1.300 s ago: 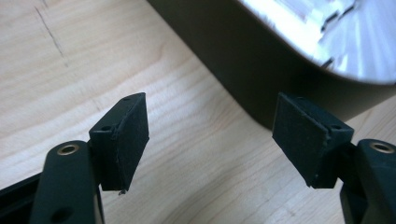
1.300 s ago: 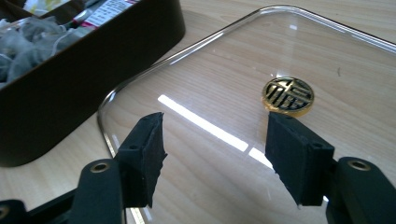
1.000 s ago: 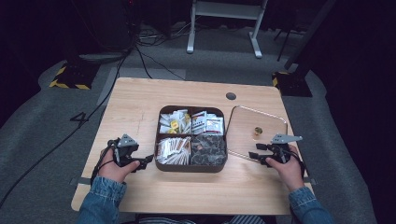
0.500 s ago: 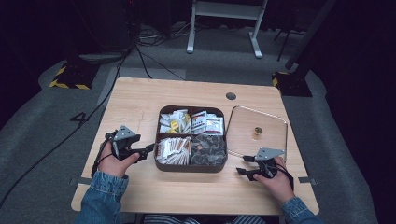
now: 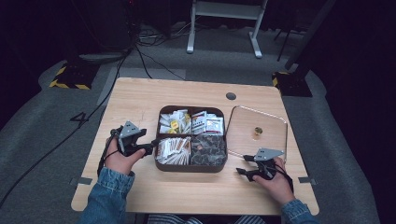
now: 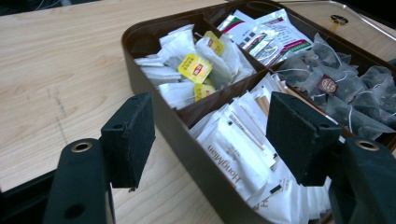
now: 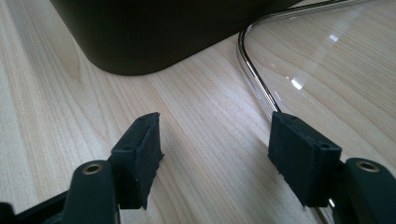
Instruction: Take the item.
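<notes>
Left gripper gapes wide astride the brown box's near wall; right gripper, also wide, hovers beside the clear lid.

The table was pale wood, smooth and matt. The box looked like dark brown plastic with a dull sheen, its packets white paper (some glossy foil at 12 o'clock). The lid was clear, glossy plastic rimmed in shiny metal.
</notes>
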`<state>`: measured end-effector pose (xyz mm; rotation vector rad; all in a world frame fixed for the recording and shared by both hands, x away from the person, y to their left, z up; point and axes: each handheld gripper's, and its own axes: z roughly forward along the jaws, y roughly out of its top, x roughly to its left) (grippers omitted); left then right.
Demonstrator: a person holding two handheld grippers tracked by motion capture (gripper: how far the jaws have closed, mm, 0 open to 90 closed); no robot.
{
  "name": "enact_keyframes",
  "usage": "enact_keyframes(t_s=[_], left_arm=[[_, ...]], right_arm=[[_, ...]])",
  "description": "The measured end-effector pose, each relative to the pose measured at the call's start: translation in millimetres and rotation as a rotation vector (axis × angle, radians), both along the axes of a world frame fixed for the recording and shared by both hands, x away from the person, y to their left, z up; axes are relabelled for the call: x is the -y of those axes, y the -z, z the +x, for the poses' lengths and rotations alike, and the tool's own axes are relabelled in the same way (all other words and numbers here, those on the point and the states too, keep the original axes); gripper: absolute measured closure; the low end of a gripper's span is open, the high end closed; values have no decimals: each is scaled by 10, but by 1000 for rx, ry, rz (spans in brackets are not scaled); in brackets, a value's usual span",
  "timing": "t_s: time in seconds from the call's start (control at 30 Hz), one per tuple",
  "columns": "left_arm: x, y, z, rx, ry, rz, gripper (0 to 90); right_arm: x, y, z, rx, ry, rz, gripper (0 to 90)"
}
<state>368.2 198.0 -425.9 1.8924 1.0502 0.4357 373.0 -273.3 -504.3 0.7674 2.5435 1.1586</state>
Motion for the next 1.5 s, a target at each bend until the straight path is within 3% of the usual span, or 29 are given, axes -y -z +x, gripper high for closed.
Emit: enact_keyframes(t_s=[0.33, 0.53, 0.57, 0.83, 0.87, 1.0, 1.17, 1.5], left_arm=[[229, 49, 33, 42, 39, 29, 372], [354, 114, 59, 2, 54, 65, 448], [380, 130, 75, -15, 69, 87, 459], [453, 226, 79, -73, 69, 148, 547], [453, 226, 79, -73, 69, 148, 554], [491, 289, 99, -71, 67, 218, 595], [489, 311, 113, -70, 51, 253, 632], [497, 333, 130, -71, 51, 260, 660]], right_arm=[[4, 0, -6, -1, 0, 1, 345], [11, 1, -20, 1, -2, 1, 345], [15, 0, -25, 1, -1, -1, 345], [19, 0, -26, -1, -1, 2, 344], [19, 0, -26, -1, -1, 2, 344], [18, 0, -28, -1, -1, 1, 344], [19, 0, -28, -1, 0, 1, 344], [18, 0, -29, -1, -1, 1, 344]])
